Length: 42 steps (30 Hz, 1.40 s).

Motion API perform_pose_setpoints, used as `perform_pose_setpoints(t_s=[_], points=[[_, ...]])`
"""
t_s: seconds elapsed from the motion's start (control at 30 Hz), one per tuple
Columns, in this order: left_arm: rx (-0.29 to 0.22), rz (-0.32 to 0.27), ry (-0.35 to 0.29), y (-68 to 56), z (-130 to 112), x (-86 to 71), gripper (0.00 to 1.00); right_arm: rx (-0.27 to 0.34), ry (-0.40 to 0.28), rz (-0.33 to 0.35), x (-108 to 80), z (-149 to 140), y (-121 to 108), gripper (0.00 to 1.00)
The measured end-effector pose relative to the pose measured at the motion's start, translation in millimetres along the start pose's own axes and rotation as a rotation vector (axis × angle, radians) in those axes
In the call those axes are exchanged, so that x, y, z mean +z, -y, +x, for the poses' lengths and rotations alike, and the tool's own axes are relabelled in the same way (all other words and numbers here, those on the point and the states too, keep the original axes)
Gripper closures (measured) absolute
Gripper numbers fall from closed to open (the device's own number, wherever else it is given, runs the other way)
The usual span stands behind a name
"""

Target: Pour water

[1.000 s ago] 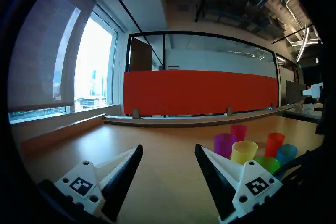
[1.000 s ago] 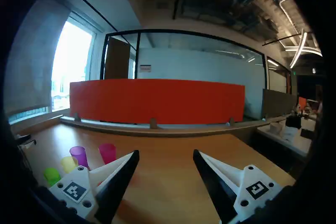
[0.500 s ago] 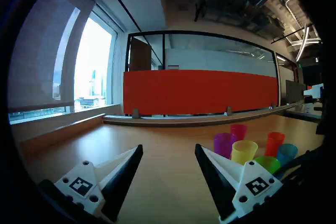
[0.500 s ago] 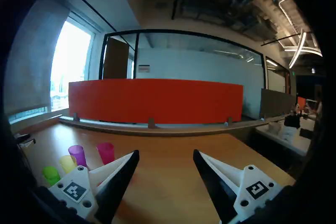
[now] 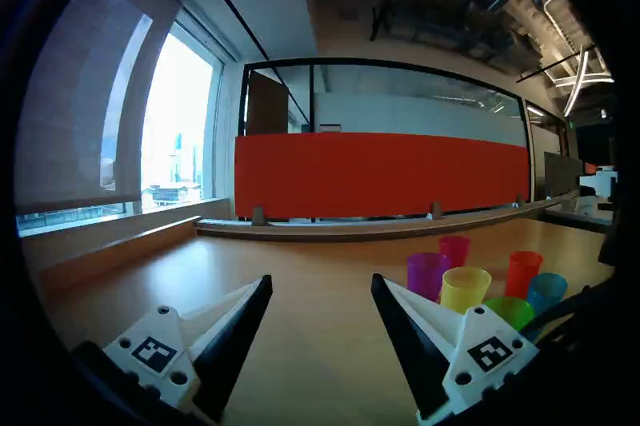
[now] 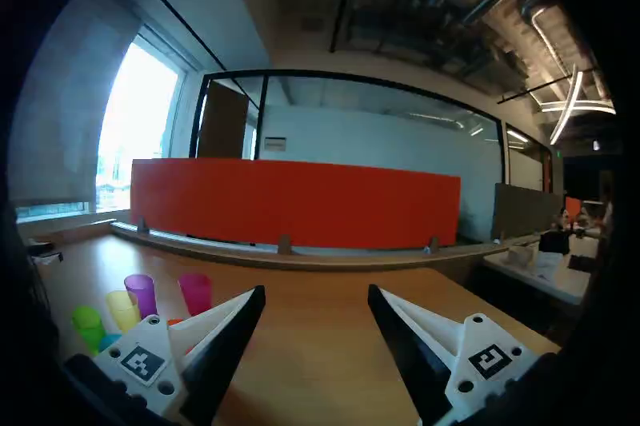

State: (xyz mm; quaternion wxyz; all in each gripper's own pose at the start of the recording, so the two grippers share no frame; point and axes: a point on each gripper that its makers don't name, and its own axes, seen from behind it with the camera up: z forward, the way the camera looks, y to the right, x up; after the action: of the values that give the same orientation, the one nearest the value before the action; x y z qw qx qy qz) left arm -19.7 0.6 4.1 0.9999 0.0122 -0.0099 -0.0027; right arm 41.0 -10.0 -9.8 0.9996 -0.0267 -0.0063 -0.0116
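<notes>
Several coloured plastic cups stand clustered on the wooden table. In the left gripper view they sit at the right: purple cup (image 5: 426, 275), pink cup (image 5: 454, 249), yellow cup (image 5: 465, 288), orange cup (image 5: 522, 272), blue cup (image 5: 547, 292) and green cup (image 5: 510, 312). My left gripper (image 5: 320, 290) is open and empty, just left of them. In the right gripper view the purple cup (image 6: 143, 293), pink cup (image 6: 195, 292), yellow cup (image 6: 123, 309) and green cup (image 6: 87, 326) stand at the lower left. My right gripper (image 6: 316, 298) is open and empty, to their right.
An orange divider panel (image 5: 376, 174) runs along the table's far edge. A large window (image 5: 172, 134) is on the left. Another desk with objects (image 6: 552, 254) lies to the right. Bare table top (image 5: 320, 266) stretches ahead of both grippers.
The right gripper view has tilted up a little, so the cups sit slightly lower and nearer in it. The left gripper has not moved.
</notes>
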Motion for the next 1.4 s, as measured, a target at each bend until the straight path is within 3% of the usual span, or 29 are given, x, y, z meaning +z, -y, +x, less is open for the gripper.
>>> perform_pose_setpoints(t_s=[0.6,1.4], points=[[0.000,0.000,0.000,-0.2,0.0,0.1,0.08,-0.022,-0.047,0.007,2.4,-32.1,0.3,0.01],[0.000,0.000,0.000,0.0,-0.2,0.4,0.08,0.048,-0.018,0.020,7.8,-64.6,-9.3,0.01]])
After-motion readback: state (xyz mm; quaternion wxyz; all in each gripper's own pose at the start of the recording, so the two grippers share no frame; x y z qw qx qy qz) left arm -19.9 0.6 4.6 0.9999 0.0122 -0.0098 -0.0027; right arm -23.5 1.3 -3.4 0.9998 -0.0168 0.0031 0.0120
